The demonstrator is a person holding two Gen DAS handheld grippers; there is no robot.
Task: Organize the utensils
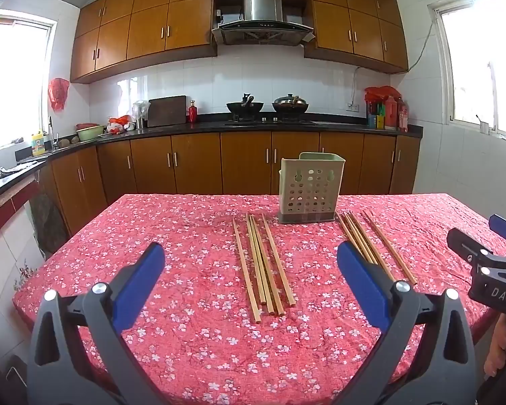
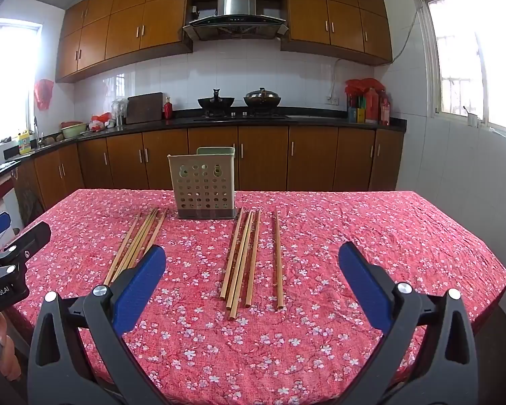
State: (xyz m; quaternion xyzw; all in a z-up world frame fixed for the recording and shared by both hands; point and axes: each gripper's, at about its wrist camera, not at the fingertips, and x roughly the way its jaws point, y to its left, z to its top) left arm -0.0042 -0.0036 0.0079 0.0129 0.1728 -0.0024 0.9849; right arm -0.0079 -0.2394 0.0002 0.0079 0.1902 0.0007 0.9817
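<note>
A beige perforated utensil holder stands upright at the far middle of the table. Two groups of wooden chopsticks lie flat in front of it: a left group and a right group. My left gripper is open and empty, hovering above the table with the left group between its blue pads. My right gripper is open and empty, hovering with the right group between its pads. The right gripper also shows at the edge of the left wrist view.
The table carries a red floral cloth. Its front edge is close below both grippers. Beyond it run a black kitchen counter, wooden cabinets, a stove with two pans and a sink at the left.
</note>
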